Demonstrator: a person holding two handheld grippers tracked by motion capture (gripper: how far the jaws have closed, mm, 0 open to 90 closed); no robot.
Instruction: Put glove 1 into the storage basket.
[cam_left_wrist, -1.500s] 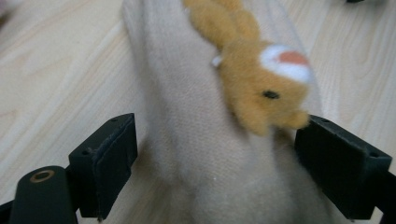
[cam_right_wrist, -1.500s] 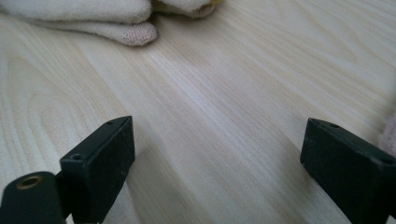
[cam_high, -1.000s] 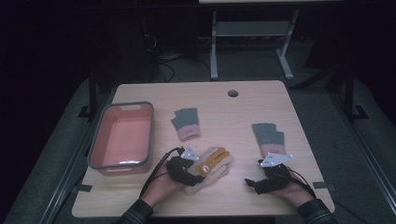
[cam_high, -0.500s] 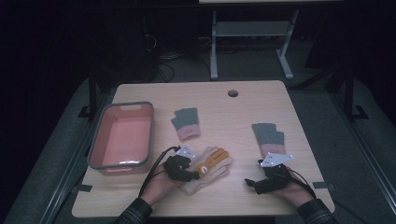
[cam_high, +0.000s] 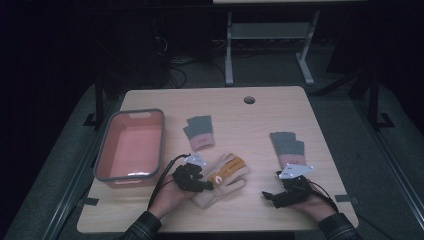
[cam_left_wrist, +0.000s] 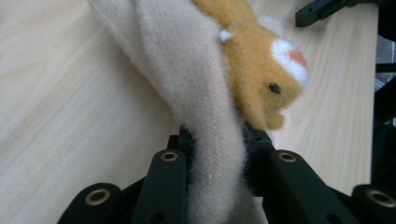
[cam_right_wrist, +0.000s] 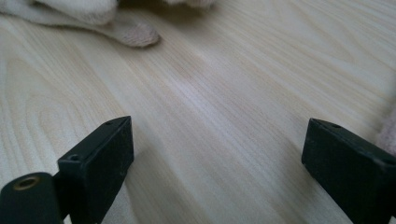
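cream glove (cam_left_wrist: 196, 93) cuff pinched between the just-closing left gripper (cam_left_wrist: 217, 140) jaws.

L tongs (cam_left_wrist: 215, 154): jaws have just been closing, now pinched tight, held low at the near desk edge by the L hand (cam_high: 170, 195). R tongs (cam_right_wrist: 217, 154): jaws wide apart, nothing btwn them, resting low in the R hand (cam_high: 312, 205). Both forearms enter from the bottom.

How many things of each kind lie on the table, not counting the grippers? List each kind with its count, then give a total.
Grey and pink gloves: 2
Cream and orange glove: 1
Pink bin: 1
Total: 4
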